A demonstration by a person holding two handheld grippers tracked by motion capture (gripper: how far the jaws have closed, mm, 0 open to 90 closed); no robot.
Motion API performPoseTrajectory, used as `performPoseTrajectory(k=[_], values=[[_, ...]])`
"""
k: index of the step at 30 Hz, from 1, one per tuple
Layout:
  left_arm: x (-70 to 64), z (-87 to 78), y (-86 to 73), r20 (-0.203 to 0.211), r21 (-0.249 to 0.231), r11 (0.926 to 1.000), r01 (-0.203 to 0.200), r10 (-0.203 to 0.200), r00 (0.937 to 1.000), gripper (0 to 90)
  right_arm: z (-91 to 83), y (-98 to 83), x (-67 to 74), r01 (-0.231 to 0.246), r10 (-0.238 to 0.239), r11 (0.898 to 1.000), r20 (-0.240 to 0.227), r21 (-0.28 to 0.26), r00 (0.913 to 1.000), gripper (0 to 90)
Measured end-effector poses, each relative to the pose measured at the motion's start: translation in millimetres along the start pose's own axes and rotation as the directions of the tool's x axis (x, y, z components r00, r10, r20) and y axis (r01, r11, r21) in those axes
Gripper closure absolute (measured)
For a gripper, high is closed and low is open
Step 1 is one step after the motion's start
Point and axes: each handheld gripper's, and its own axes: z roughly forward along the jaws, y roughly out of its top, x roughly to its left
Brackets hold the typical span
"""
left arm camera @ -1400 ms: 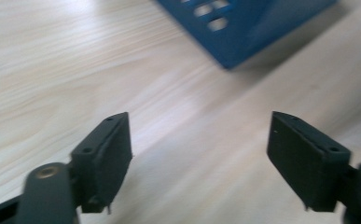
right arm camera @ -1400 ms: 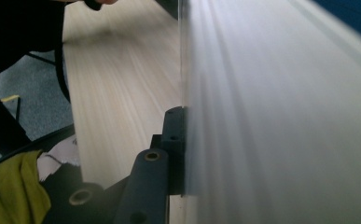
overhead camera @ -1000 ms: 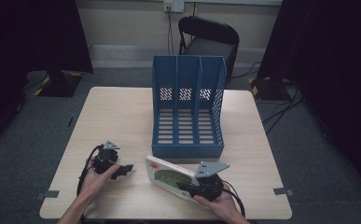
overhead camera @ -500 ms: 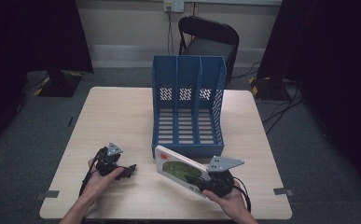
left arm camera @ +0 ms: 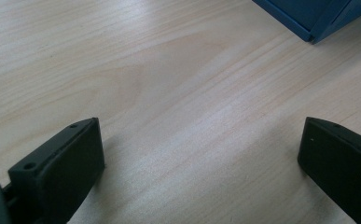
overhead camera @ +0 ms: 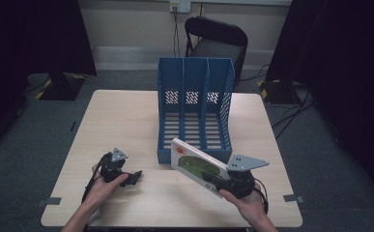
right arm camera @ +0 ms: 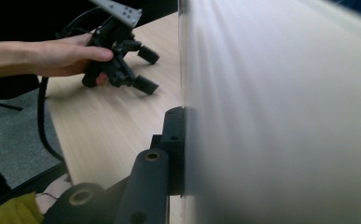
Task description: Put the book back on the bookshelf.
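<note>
A white book (overhead camera: 194, 163) with a green and red cover picture hangs tilted above the table's front, its far corner near the front of the blue three-slot file rack (overhead camera: 194, 104). My right gripper (overhead camera: 214, 180) is shut on the book's near edge. In the right gripper view one black finger (right arm camera: 174, 137) presses the blurred white cover (right arm camera: 281, 116). My left gripper (overhead camera: 135, 177) rests low at the front left; its jaws have just been opening and stand wide apart (left arm camera: 201, 135) over bare wood with nothing between them.
The wooden table (overhead camera: 126, 121) has free room left of the rack and along its back left. A corner of the rack (left arm camera: 313, 18) lies ahead of the left gripper. A black chair (overhead camera: 216, 41) stands behind the table. The left hand and gripper (right arm camera: 146, 70) lie beyond the book.
The right gripper has lifted the book and carried it up toward the rack's front, tilting it steeper. The left gripper's jaws have spread wider; that hand has stayed in place.
</note>
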Motion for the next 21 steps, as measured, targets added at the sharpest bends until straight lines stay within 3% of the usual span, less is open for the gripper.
performPoseTrajectory(k=[10, 21], values=[[-0.3, -0.1, 0.0, -0.001, 0.000, 1.0000, 0.001, -0.001, 1.0000, 0.0, -19.6, 19.2, -21.6, -0.016, 0.022, 0.999, 0.118, -0.050, 0.9928, 76.7], [-0.3, -0.1, 0.0, -0.001, 0.000, 1.0000, 0.002, -0.002, 1.0000, 0.0, -23.9, 29.8, -47.8, -0.054, 0.067, 0.997, 0.278, -0.053, 0.9583, 76.6]])
